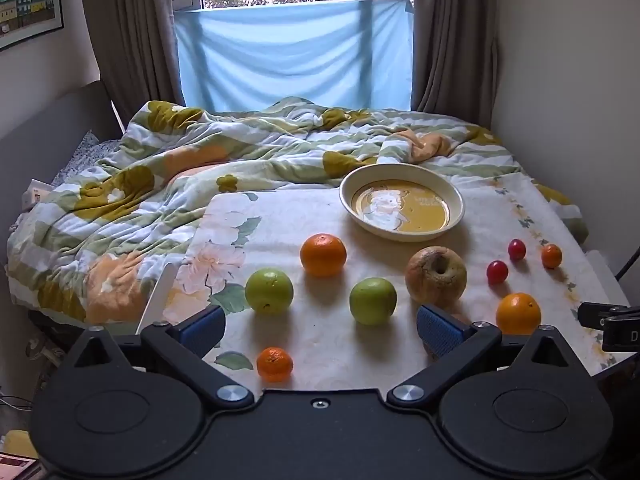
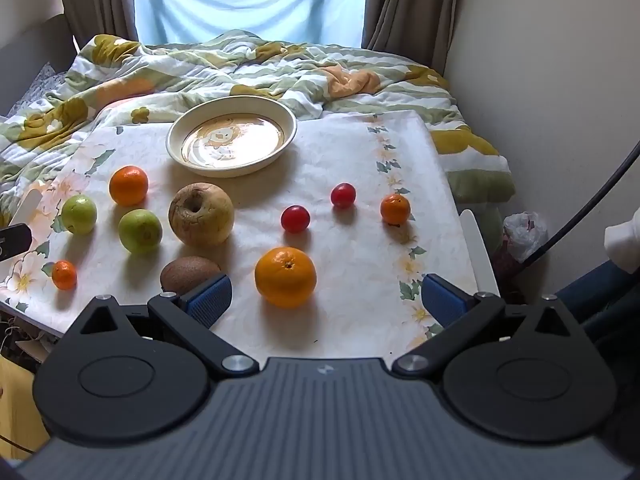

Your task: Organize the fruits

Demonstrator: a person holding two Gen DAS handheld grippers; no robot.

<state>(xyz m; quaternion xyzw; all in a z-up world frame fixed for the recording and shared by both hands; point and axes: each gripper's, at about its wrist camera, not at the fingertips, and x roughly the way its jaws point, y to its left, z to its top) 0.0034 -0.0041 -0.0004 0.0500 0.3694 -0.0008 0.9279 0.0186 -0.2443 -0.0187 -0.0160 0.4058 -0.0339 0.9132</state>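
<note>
Both tools wide, empty; kiwi (image 2: 188, 274) half hidden (behind right tool (image 2: 327, 298) pad).

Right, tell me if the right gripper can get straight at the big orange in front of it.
Probably yes. The right gripper is open and empty, and the big orange sits just ahead, roughly between its fingers, with bare cloth around it. The kiwi lies off to the side, clear of it.

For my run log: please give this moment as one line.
left gripper: open, empty | right gripper: open, empty | plate: empty | fruits: all on table
</note>
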